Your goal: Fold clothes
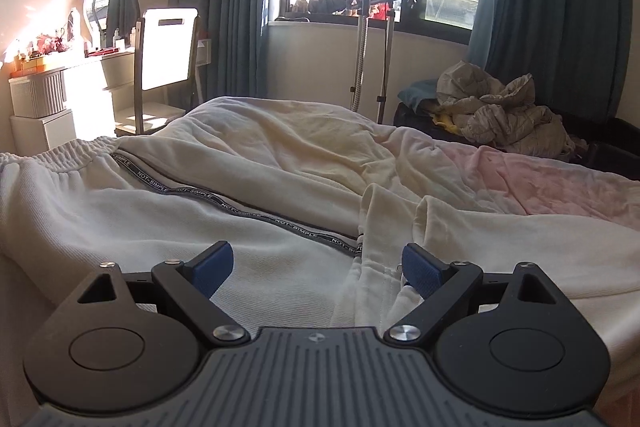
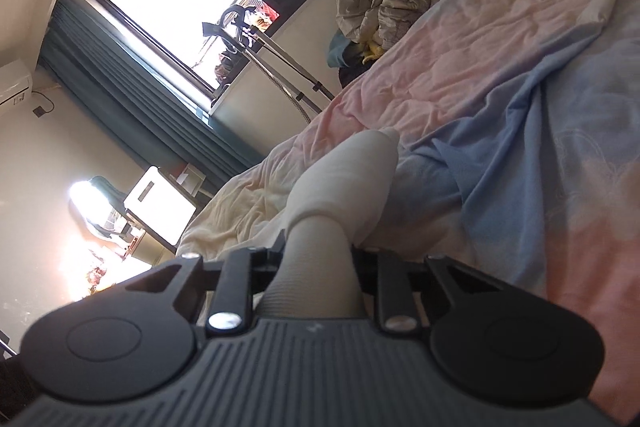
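White sweatpants [image 1: 140, 211] with an elastic waistband and a grey lettered side stripe lie spread on the bed in the left wrist view. A cream garment [image 1: 280, 147] lies bunched behind them. My left gripper [image 1: 318, 269] hovers low over the white cloth, open, its blue pads [image 1: 214, 267] apart with nothing pinched. In the right wrist view, tilted sideways, my right gripper [image 2: 318, 247] is shut on a ribbed white cuff [image 2: 316, 267] of a garment. The cloth bulges out past the fingertips, lifted off the pink and blue bedsheet [image 2: 520, 107].
A crumpled grey-beige jacket [image 1: 492, 107] lies on dark furniture beyond the bed's far right. A garment steamer stand [image 1: 372, 39] rises under the window. A white dresser [image 1: 60, 95] with a mirror and a folding chair [image 1: 168, 51] stand at the left.
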Demonstrator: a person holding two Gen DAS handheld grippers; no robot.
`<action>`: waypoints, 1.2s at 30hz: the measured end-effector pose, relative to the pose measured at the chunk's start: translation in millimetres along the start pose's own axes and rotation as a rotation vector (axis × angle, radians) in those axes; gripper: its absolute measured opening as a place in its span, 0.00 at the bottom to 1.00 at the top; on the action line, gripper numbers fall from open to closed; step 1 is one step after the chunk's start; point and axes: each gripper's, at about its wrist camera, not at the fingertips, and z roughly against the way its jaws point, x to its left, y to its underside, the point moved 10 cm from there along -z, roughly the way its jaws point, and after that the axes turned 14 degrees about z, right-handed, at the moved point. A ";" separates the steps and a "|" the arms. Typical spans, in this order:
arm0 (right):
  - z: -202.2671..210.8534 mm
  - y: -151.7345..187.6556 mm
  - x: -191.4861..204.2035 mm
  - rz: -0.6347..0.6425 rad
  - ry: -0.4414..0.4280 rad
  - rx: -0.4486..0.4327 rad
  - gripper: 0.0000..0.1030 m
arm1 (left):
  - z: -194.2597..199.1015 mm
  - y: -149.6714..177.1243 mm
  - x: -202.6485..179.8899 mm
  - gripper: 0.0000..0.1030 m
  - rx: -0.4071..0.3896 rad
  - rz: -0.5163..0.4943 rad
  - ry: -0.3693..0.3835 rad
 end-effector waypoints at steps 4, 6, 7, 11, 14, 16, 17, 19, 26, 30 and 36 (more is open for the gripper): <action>30.5 -15.5 -8.3 0.012 0.061 -0.052 0.23 | -3.3 20.8 -24.5 0.90 0.050 -0.069 0.062; 45.0 -23.6 -10.5 0.023 0.091 -0.079 0.23 | -5.2 38.9 -37.5 0.90 0.102 -0.090 0.099; 52.9 -28.4 -10.3 0.038 0.108 -0.095 0.22 | -4.5 46.1 -43.5 0.90 0.119 -0.102 0.117; 88.1 -44.1 -9.3 0.100 0.163 -0.166 0.22 | 0.6 66.9 -73.5 0.90 0.151 -0.140 0.208; 118.9 -46.1 -22.4 0.094 0.212 -0.212 0.22 | 3.7 76.1 -101.8 0.90 0.178 -0.157 0.256; 136.9 -45.6 -36.4 0.061 0.243 -0.232 0.22 | 5.9 83.5 -123.5 0.90 0.182 -0.188 0.274; 145.1 -46.2 -42.8 0.046 0.258 -0.243 0.22 | 6.3 88.7 -133.1 0.90 0.185 -0.207 0.280; 159.8 -48.4 -54.1 0.028 0.292 -0.270 0.22 | 5.6 103.8 -154.4 0.90 0.197 -0.259 0.289; 163.7 -42.4 -78.1 0.035 0.384 -0.294 0.23 | 17.1 104.4 -163.2 0.89 0.167 -0.408 0.314; 155.5 -46.5 -69.4 0.104 0.404 -0.305 0.23 | 51.0 55.9 -145.2 0.90 0.133 -0.355 0.352; 132.3 -68.7 -21.1 0.270 0.450 -0.321 0.23 | 86.0 -17.9 -94.5 0.90 0.037 -0.220 0.338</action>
